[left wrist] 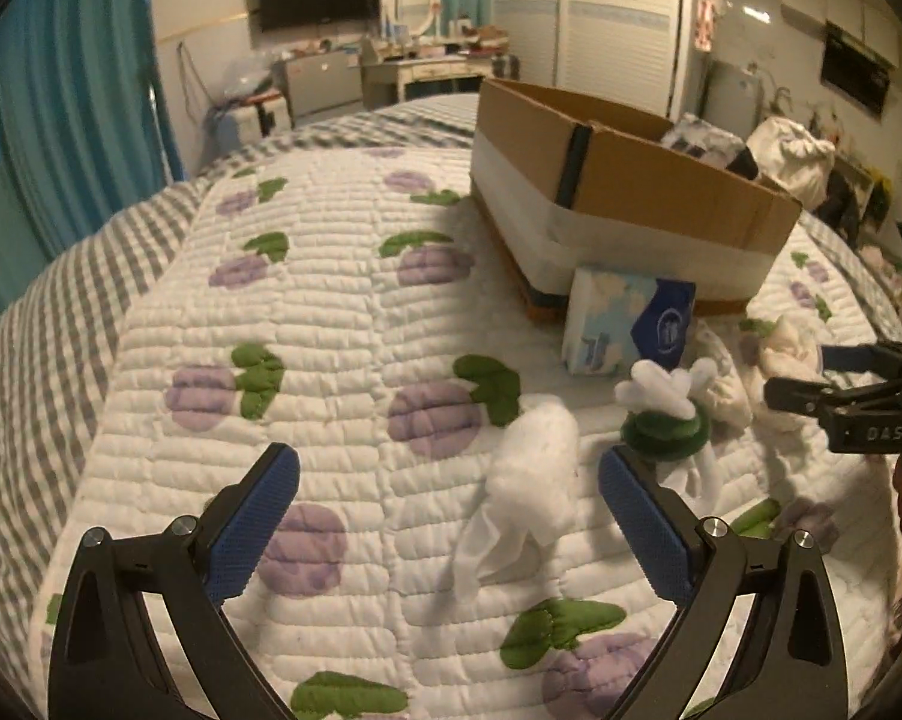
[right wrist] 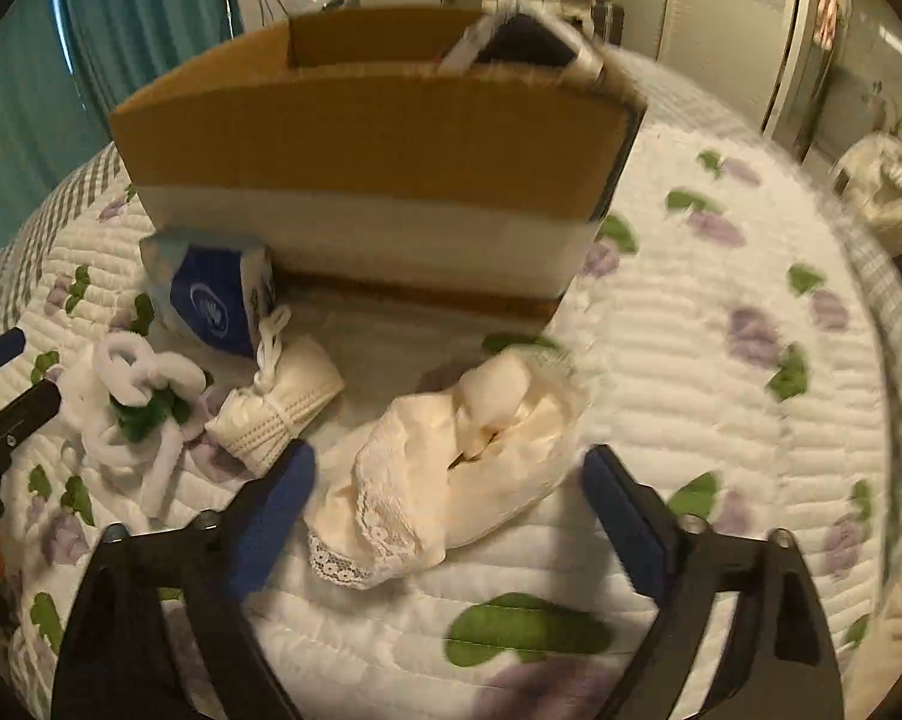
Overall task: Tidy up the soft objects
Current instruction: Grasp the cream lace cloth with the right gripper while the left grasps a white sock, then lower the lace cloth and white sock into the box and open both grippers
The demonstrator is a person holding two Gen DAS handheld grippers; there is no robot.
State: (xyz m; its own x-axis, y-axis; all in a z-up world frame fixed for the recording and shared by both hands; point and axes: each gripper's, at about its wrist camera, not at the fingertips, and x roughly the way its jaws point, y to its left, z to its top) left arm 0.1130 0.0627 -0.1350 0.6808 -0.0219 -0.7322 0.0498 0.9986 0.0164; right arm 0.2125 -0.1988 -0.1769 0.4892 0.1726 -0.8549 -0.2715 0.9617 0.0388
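My left gripper [left wrist: 449, 468] is open above the quilt, with a crumpled white tissue wad [left wrist: 532, 474] lying between its fingers. A white-and-green fuzzy tie [left wrist: 667, 408] lies just beyond the right finger. My right gripper [right wrist: 449, 468] is open, its fingers either side of a cream lace-trimmed cloth bundle [right wrist: 451, 474]. A tied white mask [right wrist: 276, 408], the white-and-green tie [right wrist: 138, 402] and a blue tissue pack [right wrist: 210, 294] lie to its left. The cardboard box [right wrist: 366, 138] stands behind, some items inside. The box also shows in the left view [left wrist: 631, 180].
A white quilt [left wrist: 330, 312] with purple and green patches covers the bed. The blue tissue pack [left wrist: 625, 318] leans on the box. The right gripper [left wrist: 847, 396] shows at the right edge of the left wrist view. Teal curtains [left wrist: 72, 90] hang at left; a dresser stands far behind.
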